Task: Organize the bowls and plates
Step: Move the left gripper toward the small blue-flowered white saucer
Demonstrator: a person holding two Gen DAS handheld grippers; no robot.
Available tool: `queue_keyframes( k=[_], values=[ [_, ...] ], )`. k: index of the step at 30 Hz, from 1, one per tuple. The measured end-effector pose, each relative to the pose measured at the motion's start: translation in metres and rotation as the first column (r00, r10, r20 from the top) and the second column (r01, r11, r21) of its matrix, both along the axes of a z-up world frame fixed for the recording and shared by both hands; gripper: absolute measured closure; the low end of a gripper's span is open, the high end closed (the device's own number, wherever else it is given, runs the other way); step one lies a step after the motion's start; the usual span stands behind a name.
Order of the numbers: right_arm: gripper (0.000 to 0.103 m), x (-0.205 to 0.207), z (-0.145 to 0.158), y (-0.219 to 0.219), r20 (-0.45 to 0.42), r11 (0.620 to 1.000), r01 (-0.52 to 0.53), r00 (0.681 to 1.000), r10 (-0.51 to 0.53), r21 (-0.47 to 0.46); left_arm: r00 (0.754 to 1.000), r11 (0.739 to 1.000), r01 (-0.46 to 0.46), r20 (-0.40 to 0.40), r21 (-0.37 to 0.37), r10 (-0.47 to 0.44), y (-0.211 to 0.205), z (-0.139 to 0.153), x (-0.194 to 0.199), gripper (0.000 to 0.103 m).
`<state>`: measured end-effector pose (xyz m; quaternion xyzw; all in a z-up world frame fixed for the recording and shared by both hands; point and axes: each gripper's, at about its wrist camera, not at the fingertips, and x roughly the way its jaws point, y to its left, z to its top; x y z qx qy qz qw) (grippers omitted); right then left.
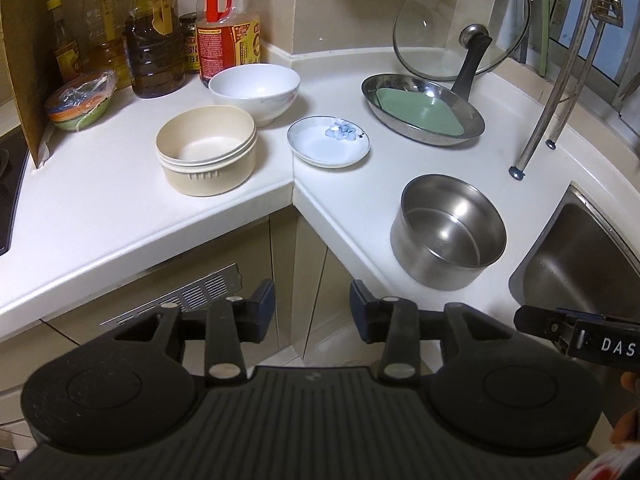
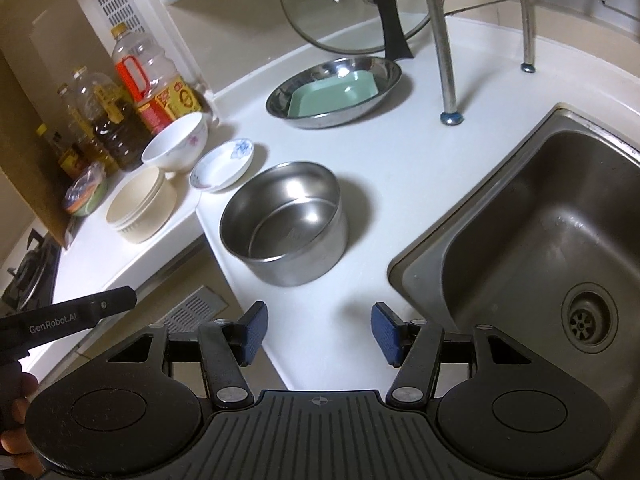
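On the white counter (image 1: 120, 200) stand a beige bowl (image 1: 207, 155), a white bowl (image 1: 255, 92), a small flowered saucer (image 1: 328, 141), a steel bowl (image 1: 448, 232) and a steel oval plate (image 1: 420, 110) holding a green square plate (image 1: 420, 112). My left gripper (image 1: 312, 310) is open and empty, off the counter's front edge. My right gripper (image 2: 318, 330) is open and empty, over the counter edge just short of the steel bowl (image 2: 284, 222). The right view also shows the beige bowl (image 2: 140, 204), white bowl (image 2: 176, 146), saucer (image 2: 222, 164) and green plate (image 2: 334, 94).
Oil and sauce bottles (image 1: 152, 32) line the back left wall beside a stack of wrapped coloured dishes (image 1: 80, 102). A glass lid (image 1: 460, 20) leans on the wall. A steel sink (image 2: 540, 240) lies at the right. Rack legs (image 2: 450, 116) stand on the counter. A stove (image 1: 8, 184) is far left.
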<state>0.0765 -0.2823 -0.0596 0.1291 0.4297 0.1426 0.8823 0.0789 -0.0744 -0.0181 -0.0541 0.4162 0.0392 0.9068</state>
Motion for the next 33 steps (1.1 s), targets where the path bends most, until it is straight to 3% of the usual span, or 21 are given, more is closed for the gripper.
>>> queue_keyframes(
  k=[5, 15, 19, 33],
  values=[
    [0.028, 0.003, -0.001, 0.002, -0.005, 1.000, -0.007, 1.000, 0.007, 0.012, 1.000, 1.000, 0.003, 0.001, 0.016, -0.003, 0.002, 0.001, 0.002, 0.063],
    [0.026, 0.012, 0.001, 0.012, 0.009, 1.000, -0.016, 1.000, 0.016, -0.019, 0.999, 0.998, 0.033, -0.002, 0.052, -0.033, 0.004, -0.001, 0.019, 0.060],
    [0.026, 0.020, 0.008, 0.017, 0.030, 0.999, -0.019, 0.999, 0.020, -0.046, 0.999, 0.997, 0.051, 0.016, 0.061, -0.052, 0.005, 0.001, 0.028, 0.053],
    [0.026, 0.054, 0.021, 0.033, 0.086, 0.999, -0.012, 0.996, 0.016, -0.049, 0.996, 0.996, 0.080, 0.039, 0.047, -0.081, 0.023, 0.003, 0.067, 0.050]
  ],
)
